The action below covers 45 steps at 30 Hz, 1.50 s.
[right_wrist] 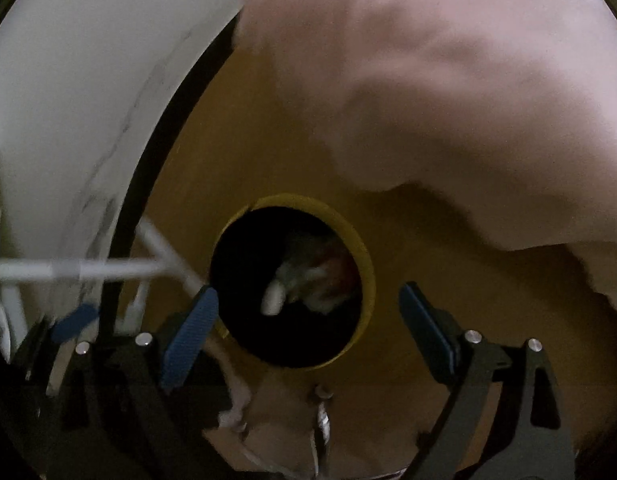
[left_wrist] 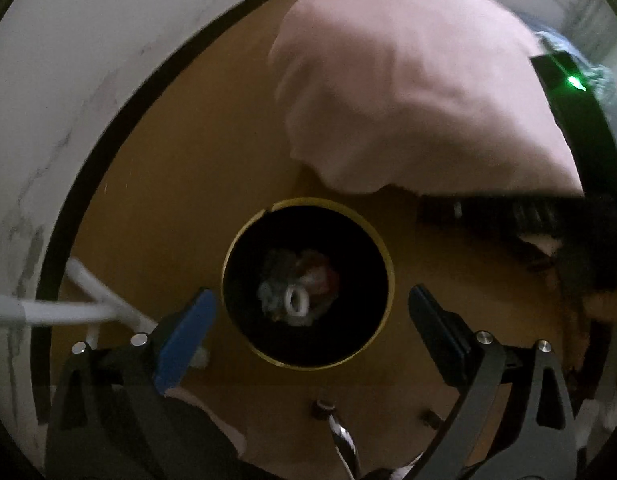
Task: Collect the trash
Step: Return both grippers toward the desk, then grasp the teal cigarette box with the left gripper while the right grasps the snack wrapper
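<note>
A round bin (left_wrist: 382, 248) with a yellow rim and a dark inside stands on the brown floor. Crumpled trash (left_wrist: 296, 300) lies at its bottom, a white ring-shaped piece among it. My left gripper (left_wrist: 312, 294) points down over the bin's mouth, jaws wide apart and nothing between its blue pads (left_wrist: 184, 336). In the right wrist view the same bin (right_wrist: 362, 252) sits below my right gripper (right_wrist: 308, 289), which is also open and holds nothing. A white scrap (right_wrist: 274, 300) shows inside among blurred trash.
A white marble-look wall (left_wrist: 68, 100) with a black skirting curves along the left. White rack tubes (left_wrist: 68, 312) cross near the bin's left side. A person's pink garment (left_wrist: 408, 80) hangs over the upper right. The left gripper's blue pad (right_wrist: 74, 322) shows at the far left.
</note>
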### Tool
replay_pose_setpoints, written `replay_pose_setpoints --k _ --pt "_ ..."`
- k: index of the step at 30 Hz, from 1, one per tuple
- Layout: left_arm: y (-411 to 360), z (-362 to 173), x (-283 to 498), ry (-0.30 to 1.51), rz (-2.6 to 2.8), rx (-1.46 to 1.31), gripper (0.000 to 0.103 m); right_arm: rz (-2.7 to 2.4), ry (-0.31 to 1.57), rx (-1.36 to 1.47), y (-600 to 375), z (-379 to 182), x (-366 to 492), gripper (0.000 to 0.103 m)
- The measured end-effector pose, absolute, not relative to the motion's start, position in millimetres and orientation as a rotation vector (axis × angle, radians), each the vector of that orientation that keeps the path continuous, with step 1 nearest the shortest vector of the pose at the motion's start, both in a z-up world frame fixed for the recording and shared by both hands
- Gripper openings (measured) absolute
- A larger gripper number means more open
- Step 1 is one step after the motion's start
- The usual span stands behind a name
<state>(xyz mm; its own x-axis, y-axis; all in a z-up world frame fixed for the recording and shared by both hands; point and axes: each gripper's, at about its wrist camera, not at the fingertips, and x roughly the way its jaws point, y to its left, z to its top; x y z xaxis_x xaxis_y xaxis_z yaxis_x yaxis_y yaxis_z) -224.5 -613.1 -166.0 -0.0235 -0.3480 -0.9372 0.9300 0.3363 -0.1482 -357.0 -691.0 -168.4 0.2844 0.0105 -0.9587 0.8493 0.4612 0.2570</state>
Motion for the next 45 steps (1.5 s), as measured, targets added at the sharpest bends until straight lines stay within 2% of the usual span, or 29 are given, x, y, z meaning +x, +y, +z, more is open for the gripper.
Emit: replay_pose_setpoints --k 3,5,9,14,17,24,28,30,36,42,43,45 --pt "-605.2 -106.9 -237.4 1.022 -1.228 0.56 0.094 -0.844 1.028 0.83 -702.0 -110.8 -375.4 0.09" --pt "-590.7 -58.2 -244.6 0.894 -1.265 0.508 0.095 -0.946 0.902 0.725 -698.2 -65.5 -384.8 0.096" --pt "-534.6 33.1 -237.1 0.647 -1.229 0.43 0.096 -1.015 0.645 0.486 -661.2 19.9 -379.0 0.096" --pt "-436.2 92.0 -172.0 0.534 -0.938 0.321 0.097 -0.727 0.577 0.342 -588.7 58.8 -319.1 0.096" --pt "-360.2 95.4 -115.5 0.556 -0.664 0.277 0.097 -0.565 0.648 0.25 -538.4 61.5 -263.8 0.096" --pt "-150.0 68.6 -11.2 0.731 -0.047 0.088 0.097 -0.256 0.682 0.138 -437.9 71.3 -154.2 0.096" --pt "-75.8 56.6 27.3 0.793 0.137 0.0 0.097 -0.087 0.712 0.004 -365.7 70.2 -100.4 0.096" --pt "-64.2 50.0 49.8 0.834 0.139 -0.023 0.097 -0.022 0.712 -0.037 -335.5 69.8 -77.9 0.096" --pt "-93.2 35.1 99.4 0.879 0.065 0.063 0.096 0.047 0.722 -0.102 -276.1 74.1 -31.7 0.096" --pt "-89.3 17.4 135.0 0.931 0.041 0.08 0.097 0.117 0.722 -0.15 -244.7 85.9 16.2 0.096" --pt "-80.5 16.6 137.8 0.942 0.006 0.025 0.095 0.131 0.721 -0.152 -236.9 85.1 25.4 0.096" --pt "-70.4 16.5 138.6 0.946 -0.005 0.009 0.081 0.175 0.727 -0.168 -216.9 83.0 49.9 0.096"
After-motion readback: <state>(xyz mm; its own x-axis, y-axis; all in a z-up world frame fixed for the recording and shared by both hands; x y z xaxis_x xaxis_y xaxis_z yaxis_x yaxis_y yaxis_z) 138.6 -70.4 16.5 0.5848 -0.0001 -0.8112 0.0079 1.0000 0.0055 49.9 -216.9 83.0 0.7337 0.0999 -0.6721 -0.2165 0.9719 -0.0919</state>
